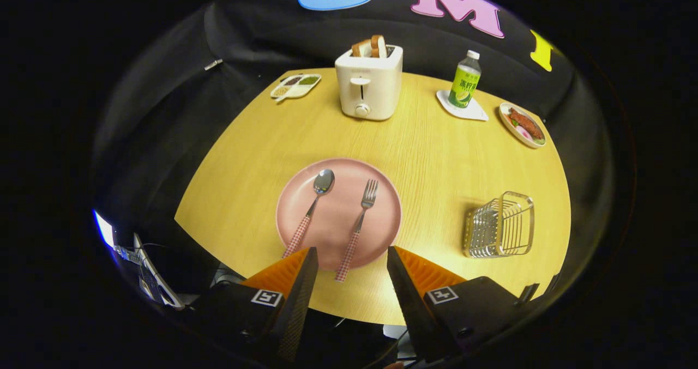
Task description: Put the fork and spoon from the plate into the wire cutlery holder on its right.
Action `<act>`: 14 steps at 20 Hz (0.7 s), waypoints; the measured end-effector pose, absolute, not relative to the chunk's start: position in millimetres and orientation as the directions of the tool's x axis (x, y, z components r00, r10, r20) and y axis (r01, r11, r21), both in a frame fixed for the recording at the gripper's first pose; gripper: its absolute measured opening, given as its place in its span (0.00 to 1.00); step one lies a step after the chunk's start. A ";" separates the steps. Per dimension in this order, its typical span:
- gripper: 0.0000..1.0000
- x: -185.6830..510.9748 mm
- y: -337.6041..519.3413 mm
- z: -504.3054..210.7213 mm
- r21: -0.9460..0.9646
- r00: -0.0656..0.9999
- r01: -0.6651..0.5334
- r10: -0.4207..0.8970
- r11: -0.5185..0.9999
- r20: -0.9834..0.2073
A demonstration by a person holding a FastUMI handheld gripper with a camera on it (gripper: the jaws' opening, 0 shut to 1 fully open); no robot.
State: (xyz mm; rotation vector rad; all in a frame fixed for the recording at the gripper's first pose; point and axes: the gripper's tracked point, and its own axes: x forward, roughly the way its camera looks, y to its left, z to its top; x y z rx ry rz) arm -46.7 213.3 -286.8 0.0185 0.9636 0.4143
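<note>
A pink plate [376, 194] lies on the yellow wooden table, just ahead of my fingers. On it rest a spoon [312, 211] on the left and a fork [360, 222] on the right, both with checked handles pointing toward me. The fork's handle end reaches over the plate's near rim into the gap between my fingers. The wire cutlery holder [500, 225] stands to the right of the plate, beyond my right finger. My gripper [351, 257] is open, held above the table's near edge, with nothing pressed between its fingers.
At the back of the table stand a white toaster [369, 83] with bread slices, a divided snack tray [295, 86] to its left, a green-labelled bottle [465, 81] on a white coaster and a small dish of food [523, 125] at the far right.
</note>
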 end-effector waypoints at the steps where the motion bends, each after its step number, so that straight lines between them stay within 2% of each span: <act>1: 0.79 -45.1 217.4 -297.4 0.196 0.479 -0.332 0.344 0.923 -0.808; 4: 0.72 -38.1 229.2 -320.3 0.198 0.437 -0.326 0.333 0.924 -0.835; 9: 0.71 -26.7 236.4 -356.3 0.151 0.391 -0.303 0.267 0.941 -0.881; 10: 0.61 -26.4 239.3 -363.1 0.157 0.375 -0.289 0.262 0.944 -0.889; 11: 0.59 -25.9 240.3 -367.1 0.160 0.364 -0.275 0.257 0.948 -0.895; 14: 0.58 -25.6 240.8 -380.0 0.154 0.338 -0.229 0.227 0.961 -0.913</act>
